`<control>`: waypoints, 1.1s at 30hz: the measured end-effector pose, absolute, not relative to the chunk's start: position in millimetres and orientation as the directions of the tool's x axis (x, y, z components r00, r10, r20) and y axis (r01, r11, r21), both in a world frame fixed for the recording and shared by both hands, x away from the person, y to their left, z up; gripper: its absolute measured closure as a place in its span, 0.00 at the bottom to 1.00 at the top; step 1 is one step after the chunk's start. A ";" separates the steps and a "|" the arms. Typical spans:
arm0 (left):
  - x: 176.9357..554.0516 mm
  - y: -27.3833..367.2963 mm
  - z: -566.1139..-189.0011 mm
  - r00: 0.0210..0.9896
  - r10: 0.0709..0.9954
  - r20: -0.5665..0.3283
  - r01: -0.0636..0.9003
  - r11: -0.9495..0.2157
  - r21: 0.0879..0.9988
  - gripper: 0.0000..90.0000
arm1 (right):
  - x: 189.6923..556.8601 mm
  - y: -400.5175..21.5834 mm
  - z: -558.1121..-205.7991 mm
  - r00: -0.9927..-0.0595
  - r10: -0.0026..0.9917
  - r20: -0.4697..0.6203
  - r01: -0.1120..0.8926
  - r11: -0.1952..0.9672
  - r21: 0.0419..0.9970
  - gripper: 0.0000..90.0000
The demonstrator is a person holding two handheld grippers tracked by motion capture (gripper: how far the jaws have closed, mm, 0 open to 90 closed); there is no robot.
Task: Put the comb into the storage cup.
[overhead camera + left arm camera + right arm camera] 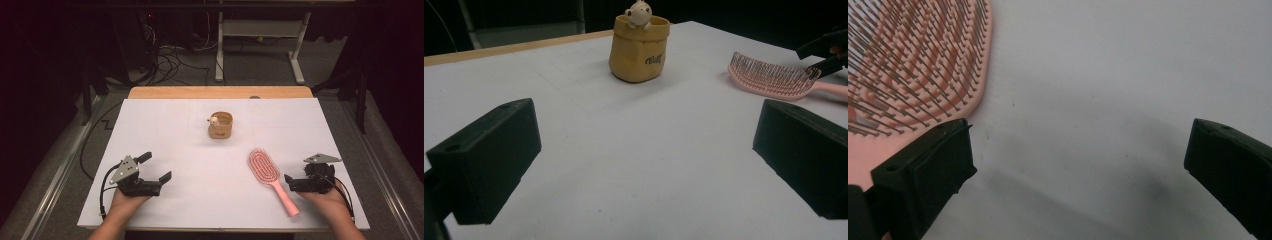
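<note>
1. Brush point(269, 176) lies bristles up on the white table point(200, 200), its handle pointing toward the person.
2. Right gripper point(296, 183) sits just beside the handle, jaws wide, one jaw near the bristled head point(903, 65).
3. Left gripper point(156, 167) rests well apart from it, jaws wide, nothing between them.
4. Tan pot point(221, 125) stands upright beyond the brush.

Pink plastic hairbrush point(265, 172), smooth; matt ochre pot point(221, 125); matt white tabletop point(200, 165).
</note>
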State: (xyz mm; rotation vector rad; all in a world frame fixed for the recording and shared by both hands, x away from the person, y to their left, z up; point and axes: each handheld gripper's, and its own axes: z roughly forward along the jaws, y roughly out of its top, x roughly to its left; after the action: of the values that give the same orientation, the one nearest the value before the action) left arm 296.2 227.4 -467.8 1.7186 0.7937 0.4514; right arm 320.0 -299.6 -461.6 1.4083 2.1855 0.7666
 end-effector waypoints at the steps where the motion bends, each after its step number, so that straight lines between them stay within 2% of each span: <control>1: 296.2 228.0 -467.9 0.699 0.707 -0.103 0.279 -0.137 0.950 0.00 | 320.6 -299.2 -461.6 -0.397 0.916 -0.060 0.684 0.339 0.645 0.00; 18: 293.8 225.2 -470.2 0.707 0.700 -0.101 0.278 -0.145 0.950 0.00 | 319.1 -299.2 -457.0 -0.453 0.891 0.002 0.757 0.384 0.528 0.00; 33: 294.0 225.6 -471.1 0.709 0.696 -0.108 0.285 -0.143 0.948 0.00 | 309.9 -278.9 -424.9 -0.502 0.865 0.010 0.737 0.422 0.528 0.00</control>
State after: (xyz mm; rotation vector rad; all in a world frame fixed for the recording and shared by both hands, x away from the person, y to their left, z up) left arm 294.0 225.6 -471.1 1.7269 0.7877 0.4303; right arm 309.9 -278.9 -424.9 1.3949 2.4156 0.6969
